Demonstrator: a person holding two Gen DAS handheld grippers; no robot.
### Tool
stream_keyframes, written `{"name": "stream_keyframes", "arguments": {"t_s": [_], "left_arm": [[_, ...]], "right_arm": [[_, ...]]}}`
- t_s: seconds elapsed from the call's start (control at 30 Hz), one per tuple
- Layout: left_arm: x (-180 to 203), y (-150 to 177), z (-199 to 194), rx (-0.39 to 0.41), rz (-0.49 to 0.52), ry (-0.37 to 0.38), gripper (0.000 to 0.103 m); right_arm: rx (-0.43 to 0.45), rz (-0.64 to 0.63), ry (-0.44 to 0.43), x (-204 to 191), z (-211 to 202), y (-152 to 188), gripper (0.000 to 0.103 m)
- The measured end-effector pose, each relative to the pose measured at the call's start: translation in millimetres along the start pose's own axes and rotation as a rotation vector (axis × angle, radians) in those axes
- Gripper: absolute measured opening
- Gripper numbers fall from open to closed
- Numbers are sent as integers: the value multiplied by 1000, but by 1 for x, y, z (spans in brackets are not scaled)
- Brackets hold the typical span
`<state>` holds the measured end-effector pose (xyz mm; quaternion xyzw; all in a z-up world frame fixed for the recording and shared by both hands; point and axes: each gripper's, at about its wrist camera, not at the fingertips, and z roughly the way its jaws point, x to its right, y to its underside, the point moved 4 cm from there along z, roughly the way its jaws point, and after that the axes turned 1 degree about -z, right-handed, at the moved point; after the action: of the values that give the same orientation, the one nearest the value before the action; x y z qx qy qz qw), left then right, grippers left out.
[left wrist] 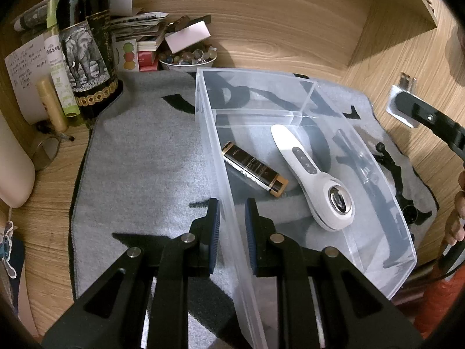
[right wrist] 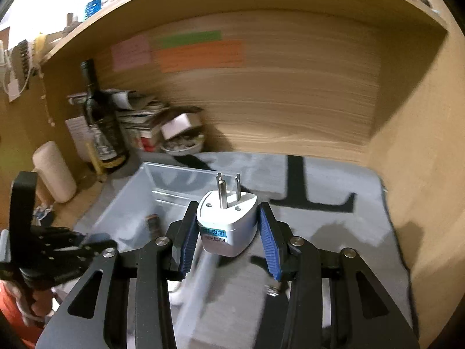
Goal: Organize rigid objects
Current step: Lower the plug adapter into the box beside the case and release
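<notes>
Wooden surface [left wrist: 290, 23], grained, walled at back and side. A grey felt-like mat [left wrist: 139, 160] with black markings lies on it.

Clear plastic bin [left wrist: 386, 209], rigid and rectangular with an inner divider, sits on the mat. In it: a white smooth handheld device [left wrist: 308, 174] with a round metal head, and beside it, apart, a black-and-gold glossy tube [left wrist: 254, 168].

Left gripper [left wrist: 231, 218] angled steeply down, black fingers with blue ribbed pads narrowly set astride the bin's near-left wall, clamping it.

Right gripper [right wrist: 228, 229] tilted moderately down, raised above the mat just right of the bin. Its fingers hold a white plug adapter [right wrist: 226, 218] by the sides: blocky, rounded plastic, two metal prongs pointing away from the camera, blue label facing the lens.

Background blurred in the right wrist view.
</notes>
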<state>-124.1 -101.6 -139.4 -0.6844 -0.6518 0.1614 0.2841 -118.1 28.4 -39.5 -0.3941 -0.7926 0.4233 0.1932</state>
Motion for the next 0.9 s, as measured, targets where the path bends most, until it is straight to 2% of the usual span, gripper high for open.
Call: {"name": "stream_keyframes", "arguments": {"t_s": [0.47, 0.7, 0.9], "left_arm": [[5, -3, 5, 3, -3, 12, 18], [23, -9, 12, 7, 3, 16, 18], [21, -7, 11, 10, -1, 14, 18]], "right_arm": [[-125, -165, -102, -50, 52, -3, 37], [-258, -249, -102, -59, 75, 11, 37], [-324, -298, -108, -62, 86, 17, 37]]}}
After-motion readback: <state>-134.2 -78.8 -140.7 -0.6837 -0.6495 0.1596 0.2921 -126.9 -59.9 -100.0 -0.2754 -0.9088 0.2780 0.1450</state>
